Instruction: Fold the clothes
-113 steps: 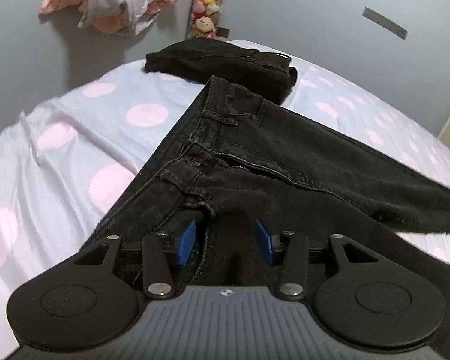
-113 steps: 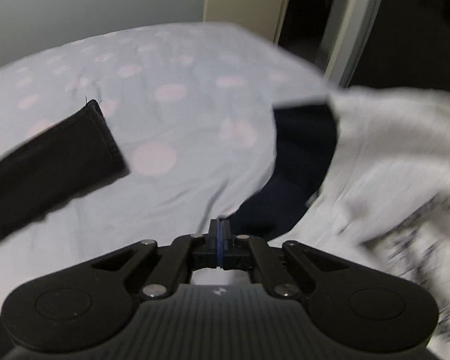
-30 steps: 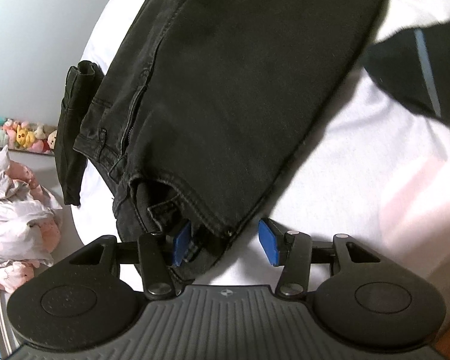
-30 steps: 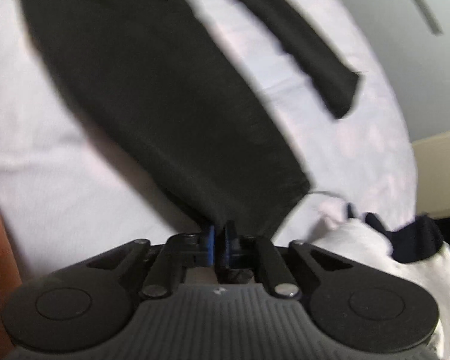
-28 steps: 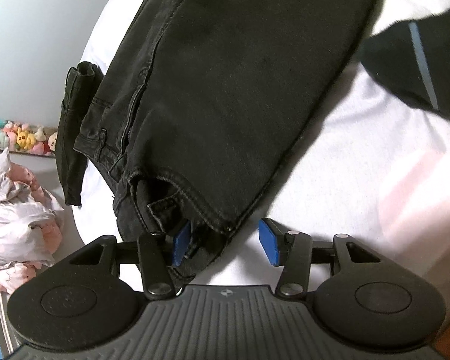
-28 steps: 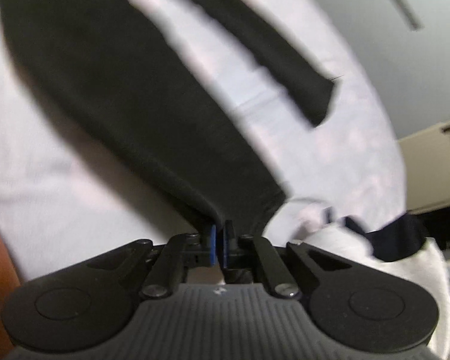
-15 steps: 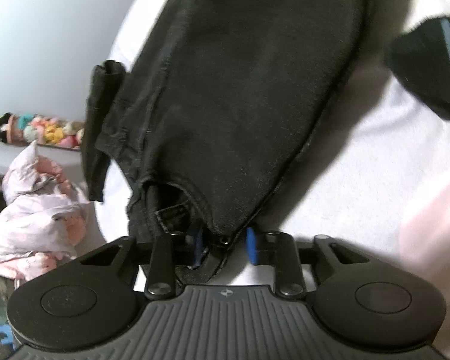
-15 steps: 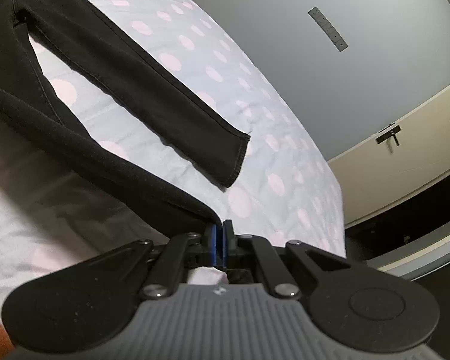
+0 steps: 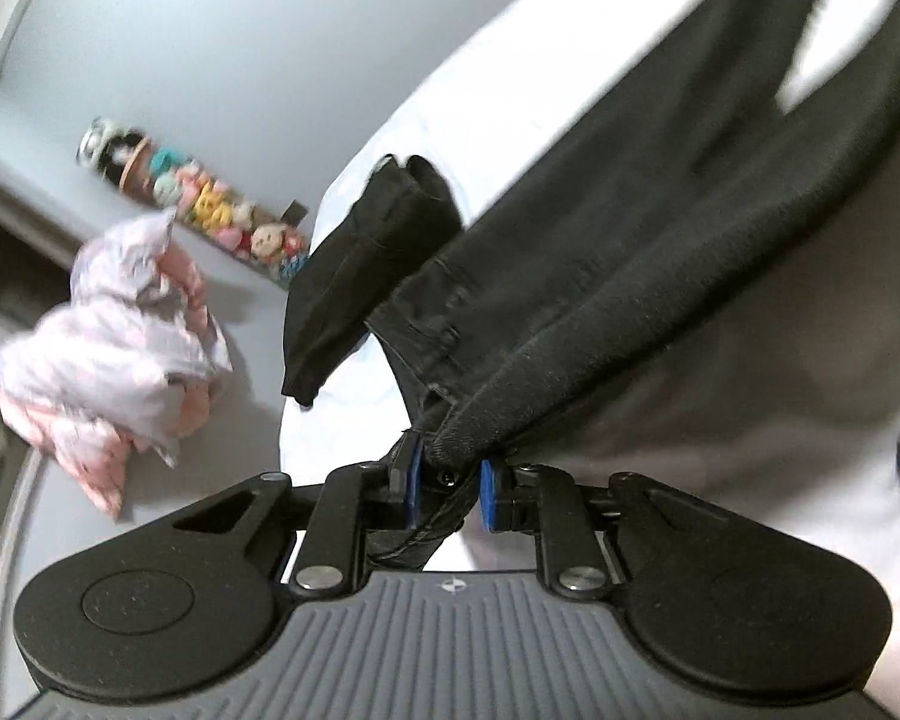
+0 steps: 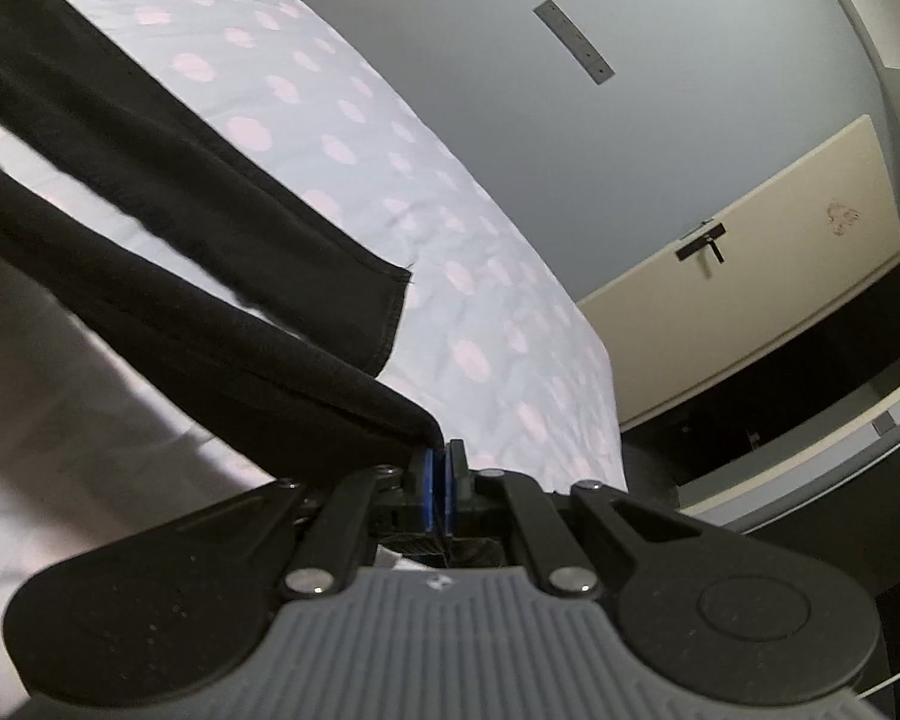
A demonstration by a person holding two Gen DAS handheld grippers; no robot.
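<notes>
A pair of black jeans (image 9: pixel 660 228) lies stretched across the spotted bed sheet (image 10: pixel 354 120). My left gripper (image 9: pixel 448 483) is shut on the waistband end of the jeans, with a thick fold of denim between the blue pads. My right gripper (image 10: pixel 436 486) is shut on the hem of the near leg (image 10: pixel 306 384) and holds it lifted off the sheet. The other leg (image 10: pixel 258 240) lies flat on the bed, its hem just beyond my right gripper.
A folded black garment (image 9: pixel 366 252) lies at the head of the bed. A crumpled pink and white cloth (image 9: pixel 114 348) and a row of small plush toys (image 9: pixel 210 210) sit by the grey wall. A cream cabinet (image 10: pixel 750 276) stands past the foot of the bed.
My left gripper has closed on the waistband and lifted it. My right gripper, still shut on the leg hem, has risen and pulled the near leg taut above the sheet.
</notes>
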